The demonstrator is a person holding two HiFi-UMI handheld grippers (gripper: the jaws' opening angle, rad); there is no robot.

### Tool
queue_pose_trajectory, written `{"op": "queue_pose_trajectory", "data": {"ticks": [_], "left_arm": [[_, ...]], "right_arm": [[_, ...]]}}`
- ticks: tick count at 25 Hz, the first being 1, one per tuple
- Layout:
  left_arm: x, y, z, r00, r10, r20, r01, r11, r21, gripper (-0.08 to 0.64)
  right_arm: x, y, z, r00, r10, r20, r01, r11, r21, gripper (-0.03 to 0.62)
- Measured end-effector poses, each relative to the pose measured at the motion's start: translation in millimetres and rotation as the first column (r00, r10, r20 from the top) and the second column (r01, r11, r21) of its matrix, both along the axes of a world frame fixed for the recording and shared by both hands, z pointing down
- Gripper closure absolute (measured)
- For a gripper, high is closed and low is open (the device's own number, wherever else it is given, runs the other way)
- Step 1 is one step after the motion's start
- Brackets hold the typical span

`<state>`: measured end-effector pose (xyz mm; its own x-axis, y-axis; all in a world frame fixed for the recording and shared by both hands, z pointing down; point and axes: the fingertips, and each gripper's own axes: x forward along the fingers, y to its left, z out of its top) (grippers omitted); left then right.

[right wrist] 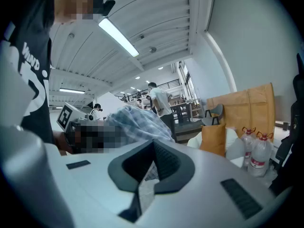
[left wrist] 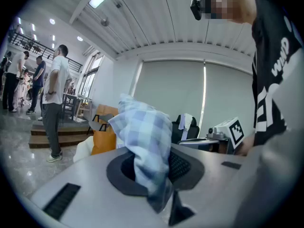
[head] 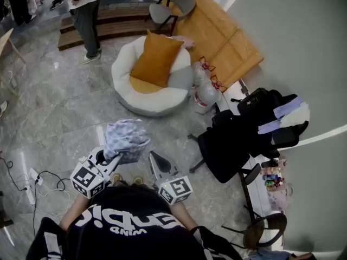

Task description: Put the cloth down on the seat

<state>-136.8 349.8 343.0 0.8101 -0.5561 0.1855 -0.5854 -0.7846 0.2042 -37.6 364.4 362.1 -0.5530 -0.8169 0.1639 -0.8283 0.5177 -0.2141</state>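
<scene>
Down near the bottom of the head view, just in front of the person, the blue checked cloth (head: 126, 137) is bunched up and hanging off the left gripper (head: 110, 157), so honestly the task has barely got going. The pickup part is done, the put-down part isn't. The left gripper view makes the grip pretty obvious: the jaws are clamped on a fold of the cloth, most of it puffs up above and past them, and a little tail droops below. The right gripper (head: 154, 157) sits just beside it, jaws together with nothing in them, and it isn't touching the cloth as far as I can see. My guess for the seat is the round white seat (head: 130, 99) with the orange cushion (head: 157, 58) leaning on it. It's straight ahead across the grey floor (head: 65, 112) and well apart from the cloth, so the cloth isn't over it yet, let alone on it. There's also an office chair (head: 233, 140) off to the right, but it's buried in dark clothes, so I doubt that's the target. What's left, as I read it: carry the cloth forward until it's over the white seat, lower it onto a bare bit of the cushioning, open the left jaws and back off. Two water bottles (head: 205, 93) stand right against the seat's right side, so coming in from the near side looks like the cleaner route.
</scene>
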Motion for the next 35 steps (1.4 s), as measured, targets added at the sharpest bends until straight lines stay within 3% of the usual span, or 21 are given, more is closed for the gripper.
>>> {"op": "queue_pose_trajectory", "data": {"ticks": [10,17,24,30,35], "left_arm": [[-6.1,2.0,1.9,1.0,-0.007,-0.002,0.007,1.0,0.001,0.479],[-12.6,5.1,7.5,1.0,-0.004,-0.003,0.004,1.0,-0.015,0.479],[-29.2,-0.8,7.5,1.0,0.008,0.023,-0.008,1.0,-0.009,0.479],[-55.9,-1.3,7.4,0.999,0.037,0.005,-0.037,0.999,0.012,0.479],[-65.7,-11.4,6.0,1.0,0.03,-0.002,-0.03,1.0,0.006,0.479]], "right_arm": [[-6.6,4.3,2.0,1.0,-0.005,0.002,0.005,1.0,-0.001,0.574],[-17.5,7.0,-0.9,0.997,-0.038,0.063,0.038,0.999,-0.006,0.572],[-27.0,-1.1,-14.6,0.996,-0.018,0.086,0.018,1.0,0.002,0.572],[-51.7,5.5,-17.3,0.997,0.002,0.076,-0.005,0.999,0.032,0.572],[-53.5,-1.0,-10.8,0.996,0.04,0.079,-0.041,0.999,0.007,0.572]]}}
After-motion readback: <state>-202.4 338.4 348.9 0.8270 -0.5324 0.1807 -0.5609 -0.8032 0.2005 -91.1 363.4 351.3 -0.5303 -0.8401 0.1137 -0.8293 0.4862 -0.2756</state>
